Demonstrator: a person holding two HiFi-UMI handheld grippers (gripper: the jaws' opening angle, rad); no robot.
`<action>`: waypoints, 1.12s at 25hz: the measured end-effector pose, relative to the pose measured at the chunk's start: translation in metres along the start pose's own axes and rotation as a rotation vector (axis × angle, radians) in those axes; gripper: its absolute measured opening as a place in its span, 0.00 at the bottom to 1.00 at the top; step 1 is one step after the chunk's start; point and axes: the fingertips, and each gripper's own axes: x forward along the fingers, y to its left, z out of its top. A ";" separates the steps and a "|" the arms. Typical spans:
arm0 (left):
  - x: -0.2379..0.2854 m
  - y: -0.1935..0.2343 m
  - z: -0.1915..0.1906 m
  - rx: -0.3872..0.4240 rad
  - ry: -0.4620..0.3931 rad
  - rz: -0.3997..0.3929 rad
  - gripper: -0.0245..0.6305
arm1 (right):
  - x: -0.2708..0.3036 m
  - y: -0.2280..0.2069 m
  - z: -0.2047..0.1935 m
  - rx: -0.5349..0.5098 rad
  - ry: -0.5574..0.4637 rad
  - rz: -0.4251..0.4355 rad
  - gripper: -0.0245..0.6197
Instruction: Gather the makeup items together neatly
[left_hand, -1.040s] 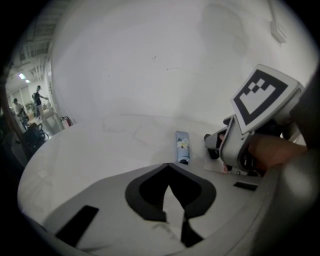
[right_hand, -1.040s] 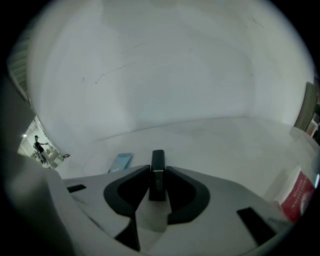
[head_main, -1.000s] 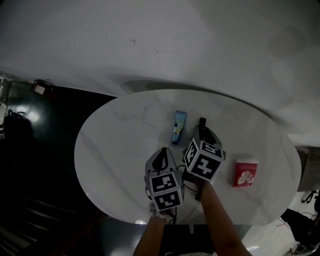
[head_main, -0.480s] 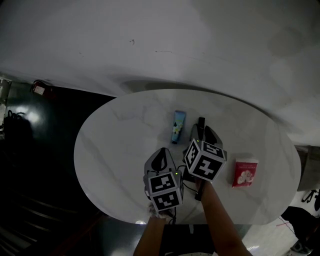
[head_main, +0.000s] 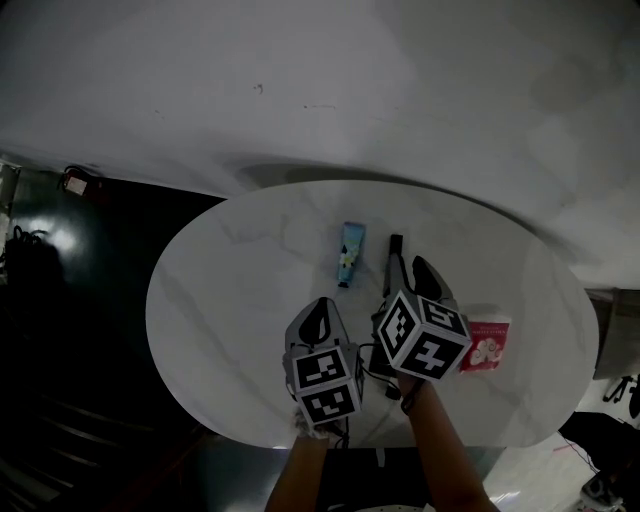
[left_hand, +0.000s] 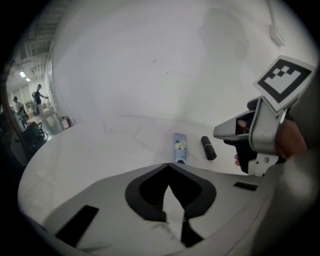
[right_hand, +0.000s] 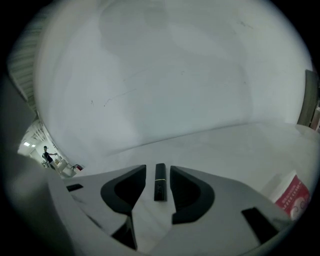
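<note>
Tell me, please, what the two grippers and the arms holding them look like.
The left gripper and right gripper are pale grey shells with black inner pads. Each carries a white cube printed with black square markers. A thin black cable shows between them. Both forearms are bare, with no sleeves in view.

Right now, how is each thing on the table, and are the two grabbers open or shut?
Left gripper: shut, empty.
Right gripper: open; jaws have just been opening.
Lipstick: lying flat between the right gripper's jaws, not gripped.
Blue tube: lying flat beside the lipstick, not touching.
Red packet: lying flat, apart from the others.
</note>
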 end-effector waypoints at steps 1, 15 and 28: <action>-0.001 -0.001 0.001 0.002 -0.004 -0.001 0.09 | -0.004 -0.001 0.002 0.005 -0.008 0.004 0.31; -0.027 -0.034 0.009 0.026 -0.050 -0.067 0.09 | -0.063 -0.034 0.009 -0.026 -0.092 0.026 0.31; -0.044 -0.087 -0.013 0.113 -0.038 -0.103 0.09 | -0.104 -0.075 -0.014 -0.009 -0.085 0.017 0.31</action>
